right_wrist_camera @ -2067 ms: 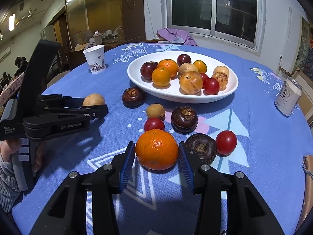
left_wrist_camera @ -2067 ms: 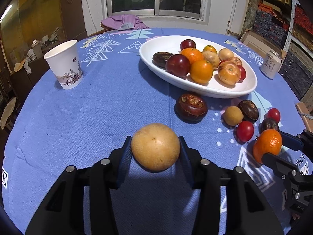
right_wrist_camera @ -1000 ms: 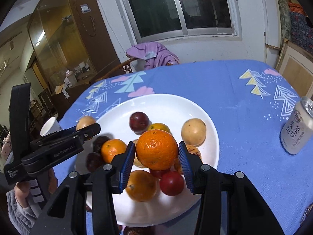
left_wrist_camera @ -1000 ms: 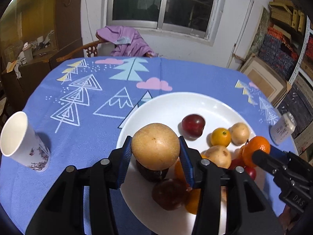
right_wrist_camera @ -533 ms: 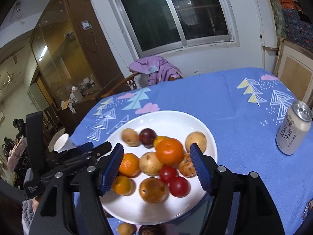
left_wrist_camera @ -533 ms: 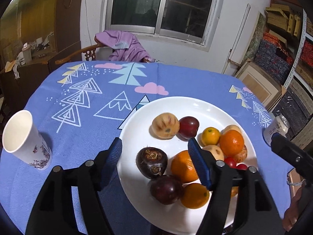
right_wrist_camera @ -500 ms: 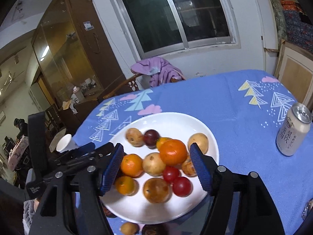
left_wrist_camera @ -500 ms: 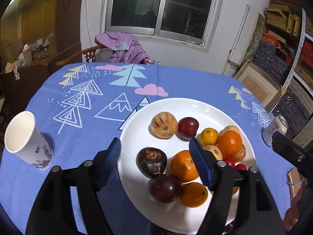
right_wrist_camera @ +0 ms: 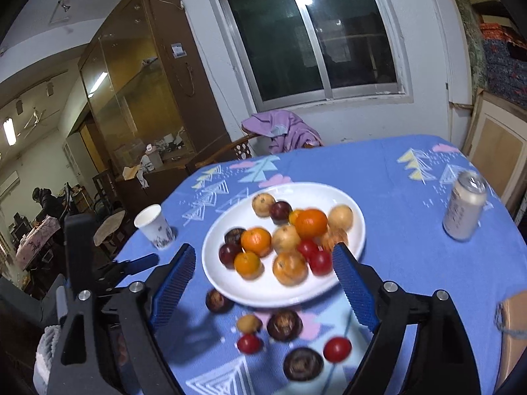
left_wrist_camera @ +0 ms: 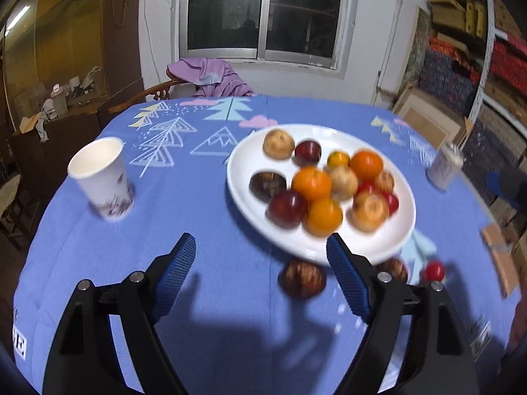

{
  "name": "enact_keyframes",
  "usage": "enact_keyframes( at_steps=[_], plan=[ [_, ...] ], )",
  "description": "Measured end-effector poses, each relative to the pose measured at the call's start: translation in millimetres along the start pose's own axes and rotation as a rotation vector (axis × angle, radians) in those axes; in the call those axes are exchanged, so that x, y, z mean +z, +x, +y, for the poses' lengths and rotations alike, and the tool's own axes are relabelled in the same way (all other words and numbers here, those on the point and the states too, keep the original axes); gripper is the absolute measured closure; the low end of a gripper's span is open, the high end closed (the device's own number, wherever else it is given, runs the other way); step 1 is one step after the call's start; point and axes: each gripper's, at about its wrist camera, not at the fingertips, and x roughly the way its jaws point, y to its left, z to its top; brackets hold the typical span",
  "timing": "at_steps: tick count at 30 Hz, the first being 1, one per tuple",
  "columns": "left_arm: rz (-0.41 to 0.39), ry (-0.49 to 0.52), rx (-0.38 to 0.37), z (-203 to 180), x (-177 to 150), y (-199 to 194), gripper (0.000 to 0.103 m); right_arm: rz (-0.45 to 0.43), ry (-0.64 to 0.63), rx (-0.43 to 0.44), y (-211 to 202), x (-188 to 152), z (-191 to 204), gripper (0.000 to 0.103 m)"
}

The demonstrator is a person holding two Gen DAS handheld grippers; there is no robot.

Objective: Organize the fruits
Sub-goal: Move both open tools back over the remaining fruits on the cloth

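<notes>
The white plate [left_wrist_camera: 388,240] [right_wrist_camera: 296,194] holds several fruits, among them a tan fruit [left_wrist_camera: 278,144] [right_wrist_camera: 263,204] at its far edge and a big orange [left_wrist_camera: 366,165] [right_wrist_camera: 311,222]. My left gripper [left_wrist_camera: 258,250] hangs over the blue cloth short of the plate, its jaws opening with nothing between them. My right gripper [right_wrist_camera: 263,256] is higher, above the plate's near rim, its jaws also opening and empty. On the cloth before the plate lie a dark brown fruit [left_wrist_camera: 302,278] [right_wrist_camera: 219,300], a small tan fruit [right_wrist_camera: 249,323], a red fruit [right_wrist_camera: 336,349] and a few more.
A paper cup [left_wrist_camera: 100,177] [right_wrist_camera: 154,227] stands left of the plate and a drink can [left_wrist_camera: 444,168] [right_wrist_camera: 464,205] to its right. A chair with a purple garment [left_wrist_camera: 210,79] is behind the table. A brown object [right_wrist_camera: 513,329] lies at the table's right edge.
Both grippers let go: the tan fruit and the orange now rest on the plate. The jaws have spread wide, and both grippers have drawn back from the plate, the right one also rising.
</notes>
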Motion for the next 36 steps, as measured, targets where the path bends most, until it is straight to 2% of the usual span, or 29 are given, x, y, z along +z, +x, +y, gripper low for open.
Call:
enact_keyframes(
  at_steps=[3,7,12,23,26,30,34,36],
  plan=[
    [-0.005,0.028,0.026,-3.8,-24.5,-8.6,0.023,0.007,0.038,-0.025,-11.4,-24.0,-17.6,0.017],
    [0.007,0.089,0.044,-17.0,-40.2,-3.0,0.023,0.029,0.113,-0.045,-18.7,-44.4,-43.5,0.017],
    [0.028,0.147,0.070,-32.7,-43.2,12.9,0.023,0.005,0.190,-0.033,-28.0,-44.1,-62.1,0.017],
    [0.125,0.111,0.086,-38.3,-23.1,59.9,0.023,0.025,0.243,-0.014,-24.7,-44.8,-69.2,0.016],
    [0.158,0.080,0.065,-31.6,-20.8,68.4,0.023,0.030,0.245,-0.018,-22.5,-45.0,-69.4,0.016],
    [0.182,0.022,0.024,-19.3,-19.4,74.2,0.022,0.044,0.245,-0.027,-16.9,-46.4,-70.2,0.016],
    [0.183,0.030,0.043,-11.0,-21.9,71.0,0.022,0.061,0.252,-0.037,-11.8,-48.4,-73.4,0.016],
    [0.181,0.034,0.076,-1.4,-27.7,62.6,0.022,0.067,0.259,-0.036,-10.4,-48.9,-74.9,0.016]
  ],
)
